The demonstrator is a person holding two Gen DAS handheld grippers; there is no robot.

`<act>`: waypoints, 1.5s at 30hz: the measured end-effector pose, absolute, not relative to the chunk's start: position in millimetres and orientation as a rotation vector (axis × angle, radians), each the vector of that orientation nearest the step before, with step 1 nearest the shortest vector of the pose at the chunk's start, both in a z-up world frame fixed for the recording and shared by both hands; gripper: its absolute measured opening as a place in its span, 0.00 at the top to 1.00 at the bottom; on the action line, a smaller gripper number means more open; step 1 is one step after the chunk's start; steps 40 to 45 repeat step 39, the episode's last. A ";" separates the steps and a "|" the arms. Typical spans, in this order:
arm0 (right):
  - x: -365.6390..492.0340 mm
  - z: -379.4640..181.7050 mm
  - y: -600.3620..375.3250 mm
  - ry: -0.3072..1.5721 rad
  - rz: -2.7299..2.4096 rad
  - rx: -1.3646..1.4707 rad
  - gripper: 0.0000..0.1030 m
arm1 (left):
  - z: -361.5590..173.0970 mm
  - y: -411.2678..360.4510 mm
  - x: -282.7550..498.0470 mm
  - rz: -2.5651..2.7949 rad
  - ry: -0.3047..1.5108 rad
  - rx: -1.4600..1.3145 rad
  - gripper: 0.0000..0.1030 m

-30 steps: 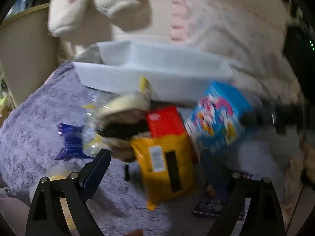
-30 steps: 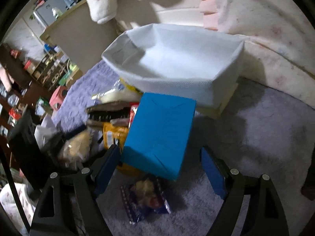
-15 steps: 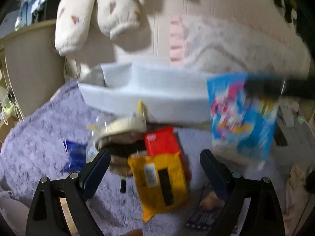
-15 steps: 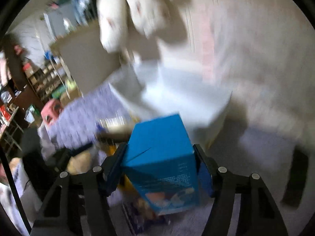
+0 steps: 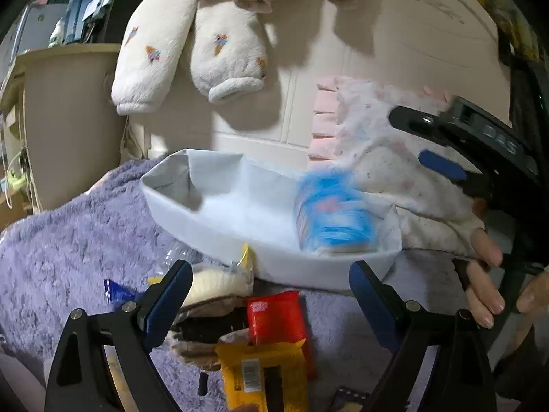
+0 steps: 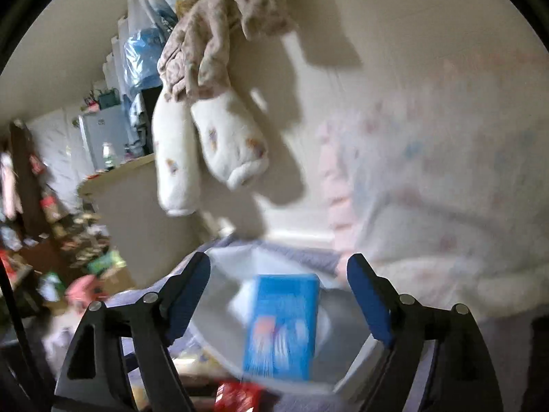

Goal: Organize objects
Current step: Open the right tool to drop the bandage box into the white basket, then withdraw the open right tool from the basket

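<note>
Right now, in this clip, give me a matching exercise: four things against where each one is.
Things:
1. blue box
2. yellow packet
3. red packet
4. fleece trousers

Places:
A. hanging on the wall
B. inside the white bin
C. on the purple rug, nearest the left gripper
D. on the rug, between the yellow packet and the bin

Pairs: 1-B, 2-C, 3-D, 4-A

The bin [image 5: 219,219] is plain white; the box [image 5: 334,214] in it is bright blue with blurred pink and white print; the rug [image 5: 68,240] is lilac; one packet [image 5: 276,319] is red, another [image 5: 264,377] yellow with black; the hanging fleece [image 5: 192,44] is cream with small coloured motifs.
</note>
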State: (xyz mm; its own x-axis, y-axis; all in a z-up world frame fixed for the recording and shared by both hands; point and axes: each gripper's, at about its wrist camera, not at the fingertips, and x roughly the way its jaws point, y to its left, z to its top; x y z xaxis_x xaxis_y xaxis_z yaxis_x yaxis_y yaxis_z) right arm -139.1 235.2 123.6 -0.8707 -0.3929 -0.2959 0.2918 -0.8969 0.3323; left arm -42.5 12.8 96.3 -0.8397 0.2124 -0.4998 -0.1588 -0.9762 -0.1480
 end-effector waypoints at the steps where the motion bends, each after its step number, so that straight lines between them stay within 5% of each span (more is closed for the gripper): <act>1: -139.4 123.0 238.6 -0.412 -2.691 0.530 0.19 | 95.3 11.9 -42.3 2.834 -0.152 -0.792 0.10; 18: -57.7 77.6 194.5 -0.082 -2.346 0.862 0.19 | 64.0 21.6 -17.7 2.800 -0.016 -0.885 0.10; 45: -83.0 53.4 198.3 -0.141 -2.250 0.949 0.19 | 57.3 23.5 -9.8 2.748 -0.018 -0.949 0.10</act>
